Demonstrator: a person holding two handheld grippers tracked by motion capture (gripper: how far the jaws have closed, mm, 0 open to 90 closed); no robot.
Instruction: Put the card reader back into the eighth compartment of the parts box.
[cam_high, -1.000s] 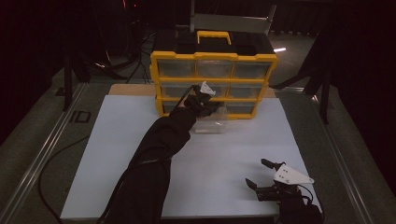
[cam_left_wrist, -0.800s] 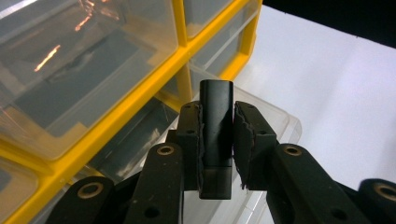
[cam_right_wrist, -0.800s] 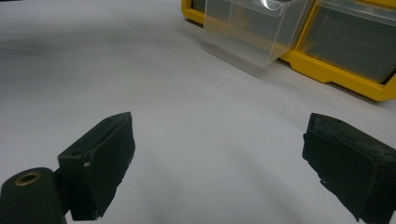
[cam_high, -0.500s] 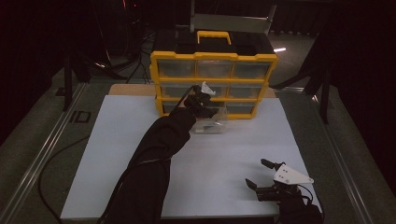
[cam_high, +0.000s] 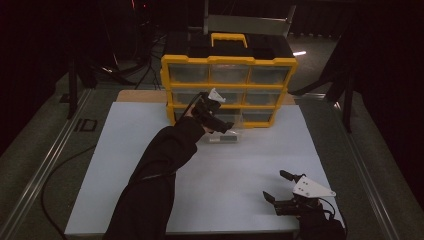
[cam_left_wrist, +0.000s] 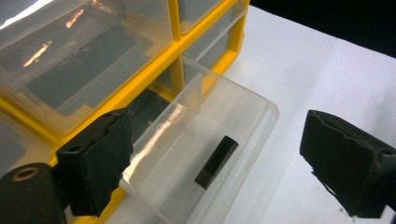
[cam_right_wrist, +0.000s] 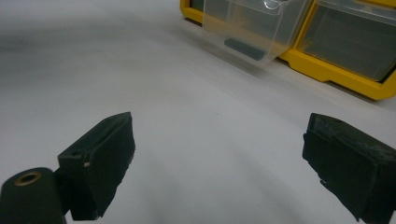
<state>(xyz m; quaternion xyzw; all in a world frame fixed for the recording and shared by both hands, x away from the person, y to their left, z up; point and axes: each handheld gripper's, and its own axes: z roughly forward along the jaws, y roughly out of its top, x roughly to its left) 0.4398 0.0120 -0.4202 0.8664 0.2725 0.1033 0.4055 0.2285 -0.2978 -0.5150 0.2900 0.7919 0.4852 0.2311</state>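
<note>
clear drawer (cam_left_wrist: 205, 140) | pulled out below left hand-held gripper (cam_left_wrist: 210, 154), jaws spread wide | black block (cam_left_wrist: 216, 162) exposed for picking

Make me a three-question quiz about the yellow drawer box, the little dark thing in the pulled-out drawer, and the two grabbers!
1. Where does the small dark block lie?
A. On top of the cabinet
B. Inside the pulled-out clear drawer
C. Between the right gripper's fingertips

2. What colour is the frame of the drawer cabinet?
A. Yellow
B. Red
C. Green

3. How do the jaws of the left gripper stand?
A. Shut on the block
B. Shut on the drawer's front
C. Open, holding nothing

Answers:
1. B: the left gripper view shows the block on the floor of the clear drawer, which is out of the bottom row.
2. A: the high view shows yellow bars around the clear drawers.
3. C: in the left gripper view its jaws stand wide apart above the drawer; the right gripper waits open near the table's front.
</note>
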